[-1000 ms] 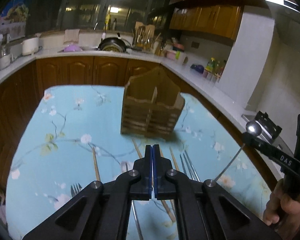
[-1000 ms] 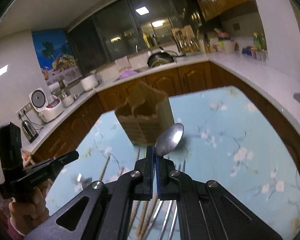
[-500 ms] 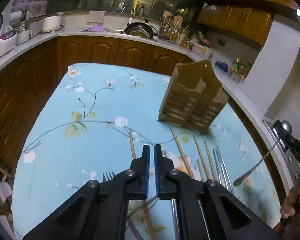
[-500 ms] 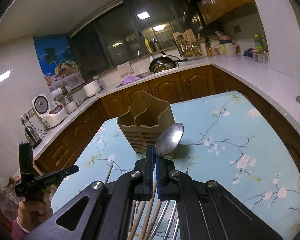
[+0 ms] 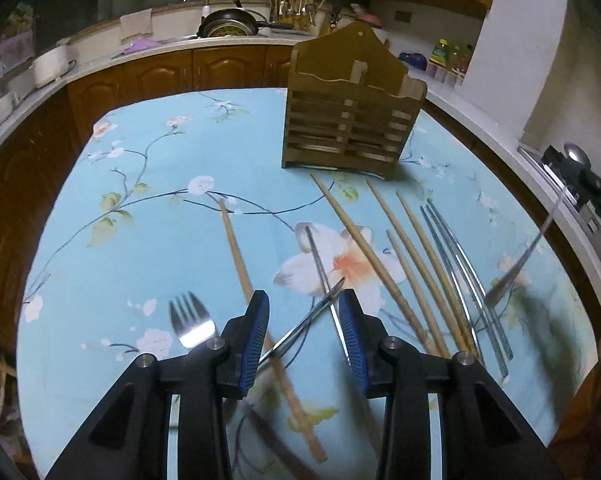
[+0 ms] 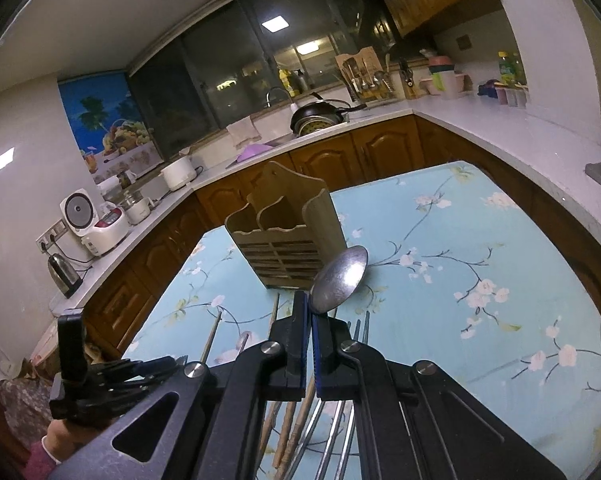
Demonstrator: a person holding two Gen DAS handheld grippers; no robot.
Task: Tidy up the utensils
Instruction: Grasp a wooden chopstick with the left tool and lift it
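**Left gripper parted over the loose cutlery; right one carrying a spoon**

Left gripper [image 5: 303,322]: jaws have just been opening, now apart, tilted down over the near middle of the tabletop [image 5: 140,248]. Nothing pinched. A thin metal handle [image 5: 300,330] runs slantwise through the gap, and a wooden chopstick [image 5: 240,256] passes under the left pad. Which of the two is the target I cannot tell.

Right gripper [image 6: 311,340]: clenched on a spoon [image 6: 340,278], bowl sticking up past the fingertips, handle hanging below. It hangs above the tabletop's near right part, with the caddy [image 6: 288,236] ahead of it.

Step in hand, as I judge it: left side reaching to pick up, right side with its piece not yet stowed. Next move for the left needs the pads lowered astride one item only and then closed; crossed pieces risk a double grab. The spoon needs lifting over the caddy's rim and dropping handle first.

Loose items: fork [image 5: 190,318] toward the near left; more chopsticks [image 5: 416,256] and metal pieces [image 5: 460,268] fanned toward the right edge.

Caddy: wooden, slatted front, two compartments, standing at the far middle. Both compartments look empty from the right wrist view, though their floors are hidden.
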